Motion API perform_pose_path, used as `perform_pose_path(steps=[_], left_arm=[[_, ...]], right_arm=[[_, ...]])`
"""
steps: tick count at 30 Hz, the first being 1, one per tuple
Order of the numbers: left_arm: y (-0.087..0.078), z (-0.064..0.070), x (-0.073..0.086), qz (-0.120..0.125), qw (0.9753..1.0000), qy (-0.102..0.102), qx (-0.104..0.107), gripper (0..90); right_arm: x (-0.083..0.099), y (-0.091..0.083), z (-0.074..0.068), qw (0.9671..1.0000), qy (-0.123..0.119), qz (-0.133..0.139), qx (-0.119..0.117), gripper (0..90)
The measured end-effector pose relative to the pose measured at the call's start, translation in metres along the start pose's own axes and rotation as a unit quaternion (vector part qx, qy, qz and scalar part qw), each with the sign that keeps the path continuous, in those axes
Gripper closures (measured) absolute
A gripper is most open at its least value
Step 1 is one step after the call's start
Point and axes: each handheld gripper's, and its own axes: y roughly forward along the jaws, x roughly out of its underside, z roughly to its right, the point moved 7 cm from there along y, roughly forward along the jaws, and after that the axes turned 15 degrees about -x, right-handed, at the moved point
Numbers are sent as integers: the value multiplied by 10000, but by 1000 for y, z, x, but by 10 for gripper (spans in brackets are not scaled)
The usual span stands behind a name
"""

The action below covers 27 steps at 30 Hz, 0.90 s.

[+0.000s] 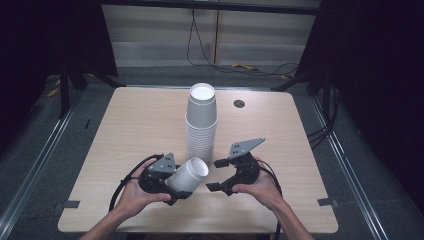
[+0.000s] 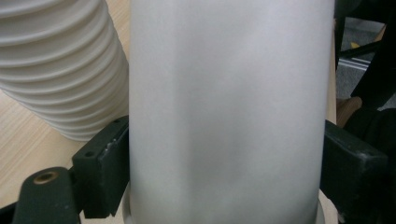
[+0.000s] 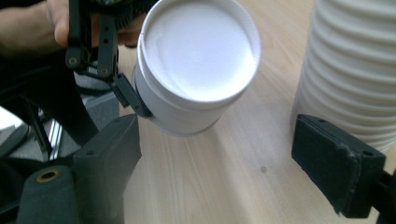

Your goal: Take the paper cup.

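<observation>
The left gripper [image 1: 175, 186] has its jaws clamped on a single white paper cup [image 1: 188, 176], one black jaw pressed to each side of the cup's wall, as the left gripper view shows [image 2: 224, 112]. The cup is held tilted, lifted off the light wooden tabletop [image 1: 135, 125], near the middle of the tabletop's near edge, with its open mouth turned up and toward the right gripper [image 1: 216, 176]. In the right gripper view the white inside of the cup [image 3: 198, 60] faces the camera. The right gripper's jaws stand wide apart and hold nothing, just beside the cup. A tall stack of white paper cups [image 1: 201, 122] stands upright at the tabletop's centre, just behind both grippers.
</observation>
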Motion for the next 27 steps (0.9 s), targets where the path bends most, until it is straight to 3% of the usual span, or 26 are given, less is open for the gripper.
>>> perform_pose_path(steps=[9, 15, 18, 21, 25, 27], left_arm=[[1, 0, 0, -257, 9994, 237, -11, 153], [0, -5, -9, -291, 9989, 358, -65, 153], [1, -6, -15, -452, 9970, 621, -105, 153], [4, -4, -17, -583, 9952, 777, -68, 153], [11, -1, -13, -792, 9924, 930, -156, 153], [15, 1, -11, -806, 9926, 895, -146, 153]], right_arm=[[0, 8, -8, 9989, -129, -431, -94, 180], [-1, 9, -6, 9970, -187, -745, 25, 178], [-2, 9, -4, 9951, -214, -961, 49, 173], [-3, 8, -3, 9949, -258, -969, 103, 184], [4, 10, -2, 9929, -213, -1161, 162, 204], [7, 11, -1, 9924, -181, -1203, 172, 202]])
